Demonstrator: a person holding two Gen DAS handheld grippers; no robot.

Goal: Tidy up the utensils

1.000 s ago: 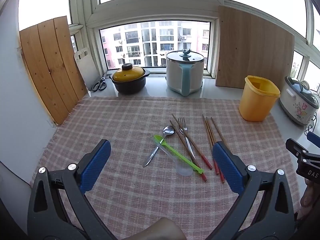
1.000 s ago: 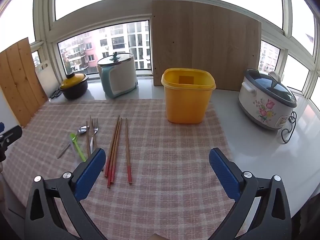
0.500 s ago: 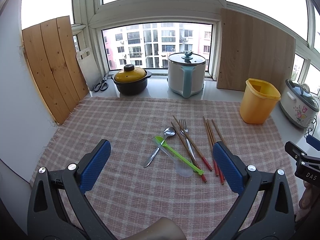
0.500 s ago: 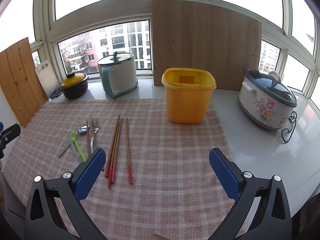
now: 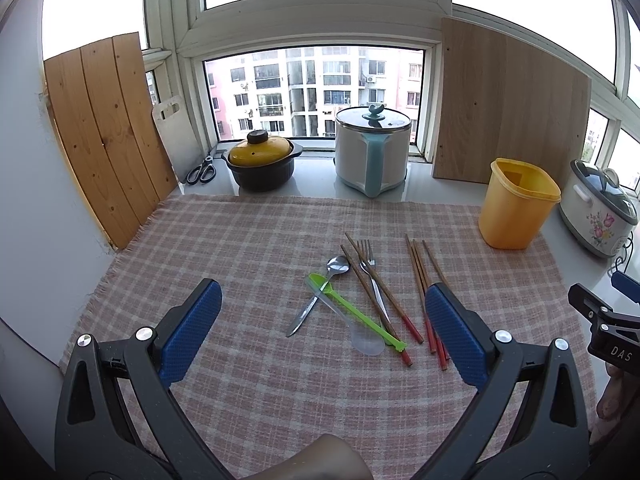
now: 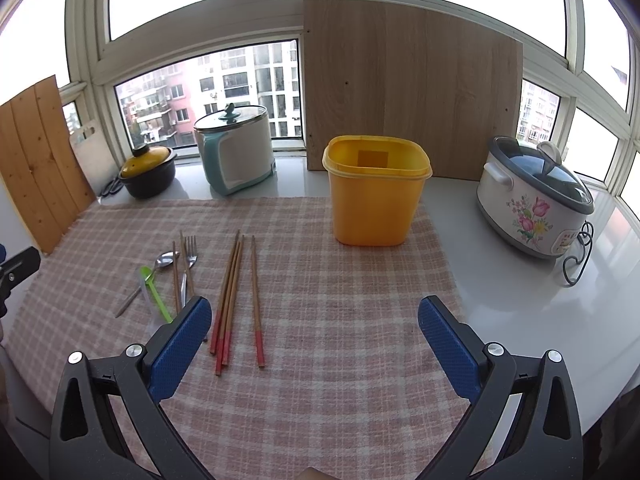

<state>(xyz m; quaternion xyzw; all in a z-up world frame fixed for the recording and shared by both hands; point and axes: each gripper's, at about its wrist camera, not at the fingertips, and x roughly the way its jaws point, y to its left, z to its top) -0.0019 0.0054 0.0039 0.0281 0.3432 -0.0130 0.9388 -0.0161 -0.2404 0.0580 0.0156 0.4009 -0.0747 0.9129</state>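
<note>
Utensils lie untouched on the checked woven cloth (image 5: 248,240), so sorting looks not yet begun. Left gripper (image 5: 322,328) and right gripper (image 6: 315,332) both gape wide, empty. Slim red-tipped wooden chopsticks (image 6: 230,296) sit nearest the right one; the next move likely needs a low pinch, then the smooth yellow plastic bin (image 6: 374,200).
</note>
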